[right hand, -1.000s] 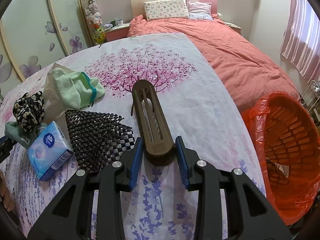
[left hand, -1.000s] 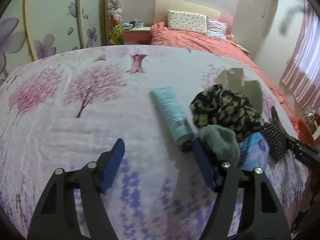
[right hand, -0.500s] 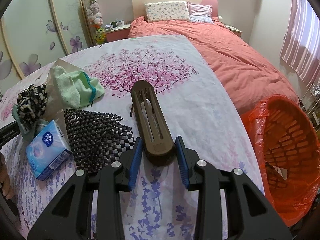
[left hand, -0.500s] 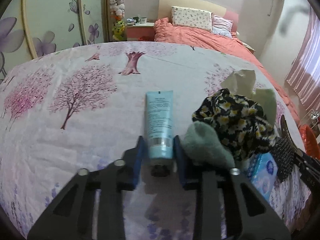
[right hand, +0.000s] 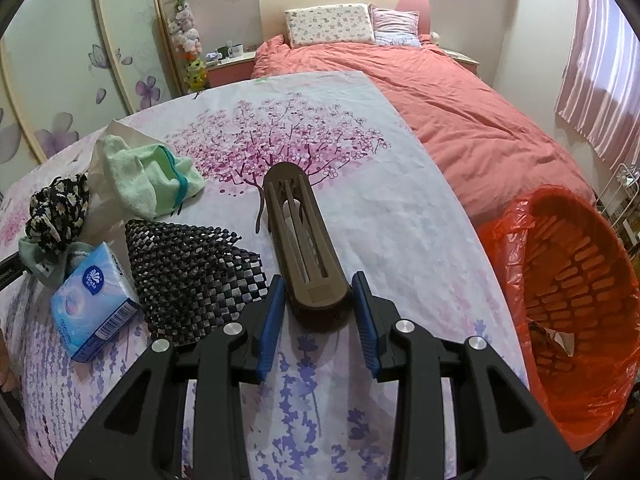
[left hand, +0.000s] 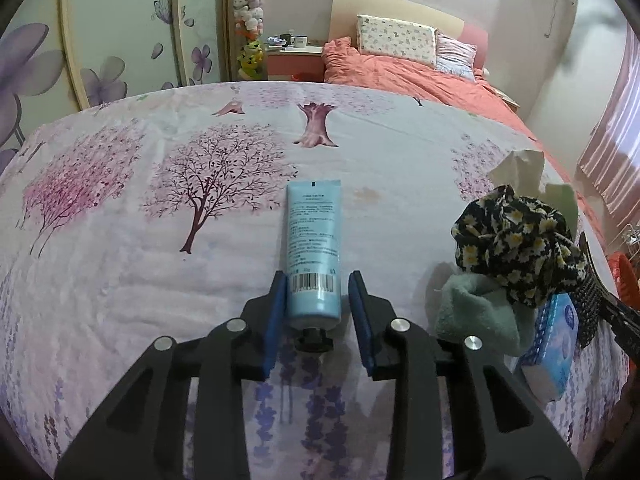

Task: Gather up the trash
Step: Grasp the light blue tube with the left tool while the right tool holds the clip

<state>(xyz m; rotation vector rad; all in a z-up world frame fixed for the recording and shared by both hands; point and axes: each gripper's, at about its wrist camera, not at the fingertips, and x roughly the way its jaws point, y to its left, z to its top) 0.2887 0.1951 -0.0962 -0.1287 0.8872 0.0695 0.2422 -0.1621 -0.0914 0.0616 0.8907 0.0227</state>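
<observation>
Left gripper (left hand: 316, 304) is pinching the cap end of the blue tube (left hand: 314, 248), which is lying flat on the bed sheet (left hand: 160, 280) with its crimped end pointing away. Right gripper (right hand: 318, 304) is bracketing the near end of the brown slotted piece (right hand: 304, 248); the pads are sitting at its flanks, but whether they are actually pressing cannot be told. That piece is also resting on the sheet.

Risks: the tube is being held only near its cap — on lifting, the long body may droop or pivot out of the pads. The brown piece is smooth and rounded, so a loose pinch could let it slide out.

Room: the orange-lined basket (right hand: 560, 280) is standing off the bed's right edge, below sheet level, with nothing between it and the right gripper. To the left of the right gripper, the black mesh mat (right hand: 192, 264) and tissue pack (right hand: 94, 300) are crowding close — the left gripper's path toward the basket is crossing that cluster and the floral cloth (left hand: 516, 240).
</observation>
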